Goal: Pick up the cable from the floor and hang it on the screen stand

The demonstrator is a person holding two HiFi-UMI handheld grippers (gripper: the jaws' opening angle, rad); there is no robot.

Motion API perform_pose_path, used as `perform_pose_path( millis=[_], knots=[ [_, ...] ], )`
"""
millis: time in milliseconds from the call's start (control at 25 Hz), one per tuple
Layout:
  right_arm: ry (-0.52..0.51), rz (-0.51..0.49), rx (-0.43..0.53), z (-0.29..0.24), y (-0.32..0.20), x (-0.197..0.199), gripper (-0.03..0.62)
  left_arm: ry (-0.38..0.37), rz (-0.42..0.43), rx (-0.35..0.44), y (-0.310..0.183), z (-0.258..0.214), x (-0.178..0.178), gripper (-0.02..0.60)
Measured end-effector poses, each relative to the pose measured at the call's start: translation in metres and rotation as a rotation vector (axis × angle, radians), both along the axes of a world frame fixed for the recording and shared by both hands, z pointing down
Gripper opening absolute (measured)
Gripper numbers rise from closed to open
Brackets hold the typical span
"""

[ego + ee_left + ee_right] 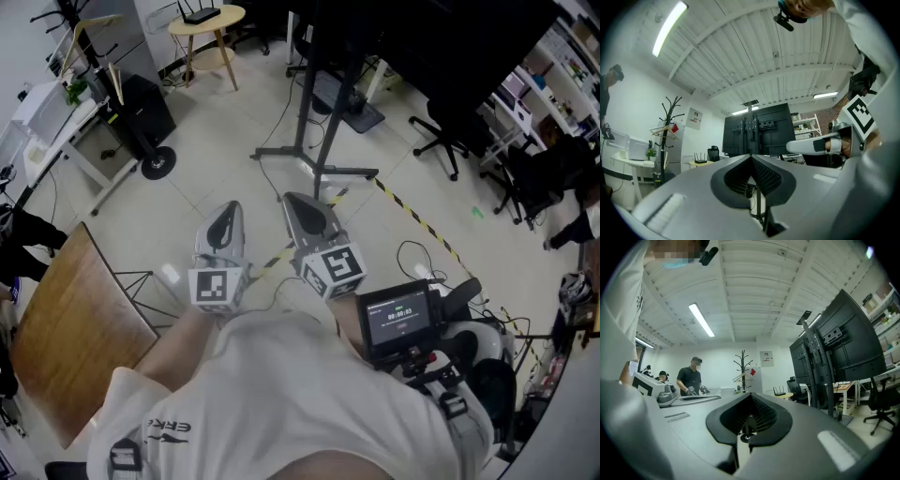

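1. The left gripper (228,214) and right gripper (302,208) both have their jaws together, nothing between them.
2. A thin black cable (403,248) lies curled on the floor (225,159) below and right of the right gripper, the nearer one; the screen stand (314,141) rises ahead.
3. The cable's ends are hard to trace; neither gripper view shows it.

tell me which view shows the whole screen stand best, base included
The head view: from above, the screen stand shows its post and its legs spread on the floor. The left gripper view shows its dark screens and post head-on, the base mostly hidden. The right gripper view shows screens and post side-on at the right.
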State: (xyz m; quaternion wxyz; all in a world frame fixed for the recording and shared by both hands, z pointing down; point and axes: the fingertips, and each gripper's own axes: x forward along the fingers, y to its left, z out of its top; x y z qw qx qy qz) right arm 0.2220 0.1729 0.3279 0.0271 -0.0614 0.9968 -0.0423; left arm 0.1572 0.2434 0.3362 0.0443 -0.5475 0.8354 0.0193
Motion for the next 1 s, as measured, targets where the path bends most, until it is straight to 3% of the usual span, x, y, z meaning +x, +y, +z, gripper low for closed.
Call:
perform_pose_path(
  millis=[520,840,1000],
  knots=[
    [0.000,-0.052,-0.030,0.011,-0.036,0.012,0.014,-0.012,-0.088,-0.024,-0.022,0.002,0.010,0.002],
    [0.025,-0.064,-0.043,0.024,-0.045,-0.025,0.014,-0.007,-0.095,-0.036,-0.031,0.012,-0.026,0.002],
    [0.032,-0.032,-0.043,0.031,-0.055,-0.059,0.014,-0.009,-0.074,-0.019,-0.042,0.017,-0.065,0.002]
  ],
)
